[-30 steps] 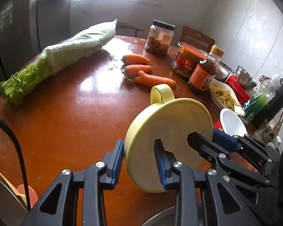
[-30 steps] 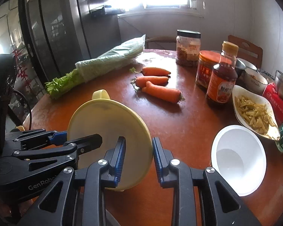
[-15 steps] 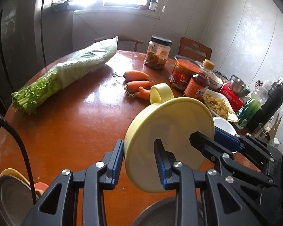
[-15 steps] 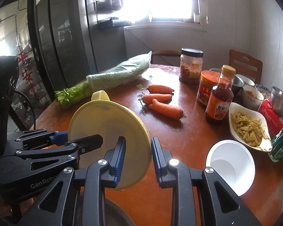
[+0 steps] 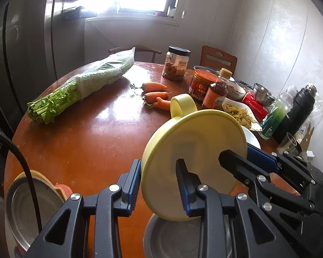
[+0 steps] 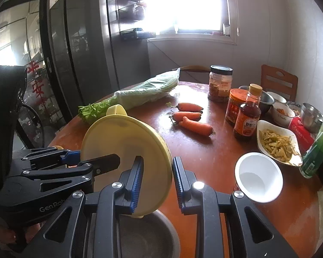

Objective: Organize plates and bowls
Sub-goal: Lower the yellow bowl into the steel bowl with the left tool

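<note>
A pale yellow dish [image 5: 193, 146] with a loop handle is held on edge above the table, handle up. My left gripper [image 5: 158, 185] is shut on its lower rim, one pad on each face. My right gripper [image 6: 158, 182] is shut on the same yellow dish [image 6: 122, 142] from the other side. Each gripper shows in the other's view: the right gripper [image 5: 236, 161] and the left gripper [image 6: 101, 161]. A steel bowl [image 5: 172, 236] lies directly below the dish. A white bowl [image 6: 258, 176] stands on the table to the right.
The round brown table [image 5: 86, 133] carries bagged celery [image 5: 79, 86], carrots [image 6: 189, 118], jars and a sauce bottle [image 6: 247, 116], a plate of food [image 6: 277, 144] and bottles [image 5: 295, 111]. A steel plate [image 5: 21, 204] on stacked bowls sits at the near left edge.
Both grippers have risen and drawn back with the yellow dish between them. The table looks farther off, and the steel bowl beneath and the stack at the left show more.
</note>
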Demonstrator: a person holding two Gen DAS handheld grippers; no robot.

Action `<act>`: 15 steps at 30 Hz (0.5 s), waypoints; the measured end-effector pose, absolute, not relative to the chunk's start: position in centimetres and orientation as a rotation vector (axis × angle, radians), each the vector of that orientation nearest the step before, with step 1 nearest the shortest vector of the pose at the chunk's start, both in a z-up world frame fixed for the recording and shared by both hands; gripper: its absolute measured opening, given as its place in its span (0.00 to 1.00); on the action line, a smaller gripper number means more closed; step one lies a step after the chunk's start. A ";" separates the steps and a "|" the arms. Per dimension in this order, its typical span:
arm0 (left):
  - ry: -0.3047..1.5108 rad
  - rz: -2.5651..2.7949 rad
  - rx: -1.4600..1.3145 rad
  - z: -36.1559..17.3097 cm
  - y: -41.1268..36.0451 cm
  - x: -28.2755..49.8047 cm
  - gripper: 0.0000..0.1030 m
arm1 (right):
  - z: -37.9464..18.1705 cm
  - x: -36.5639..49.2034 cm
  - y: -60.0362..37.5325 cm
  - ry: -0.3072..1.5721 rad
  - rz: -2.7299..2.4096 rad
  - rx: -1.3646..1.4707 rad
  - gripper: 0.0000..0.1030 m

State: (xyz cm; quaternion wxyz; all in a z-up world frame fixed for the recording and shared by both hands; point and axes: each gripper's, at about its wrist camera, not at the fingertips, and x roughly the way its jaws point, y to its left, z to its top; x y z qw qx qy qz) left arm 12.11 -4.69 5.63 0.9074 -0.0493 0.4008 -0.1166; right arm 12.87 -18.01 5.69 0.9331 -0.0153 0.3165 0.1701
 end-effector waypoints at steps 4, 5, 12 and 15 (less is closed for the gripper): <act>0.836 -0.249 -0.105 5.5 -4.6 10.6 0.31 | 5.6 11.0 -17.9 0.650 0.345 -0.032 0.28; 0.836 -0.249 -0.105 5.5 -4.6 10.3 0.31 | 5.5 10.7 -18.0 0.651 0.345 -0.030 0.28; 0.834 -0.251 -0.096 5.4 -4.7 8.0 0.32 | 5.0 8.4 -18.0 0.656 0.345 -0.030 0.28; 0.839 -0.253 -0.093 5.2 -4.8 7.3 0.32 | 4.9 7.6 -18.1 0.656 0.349 -0.028 0.28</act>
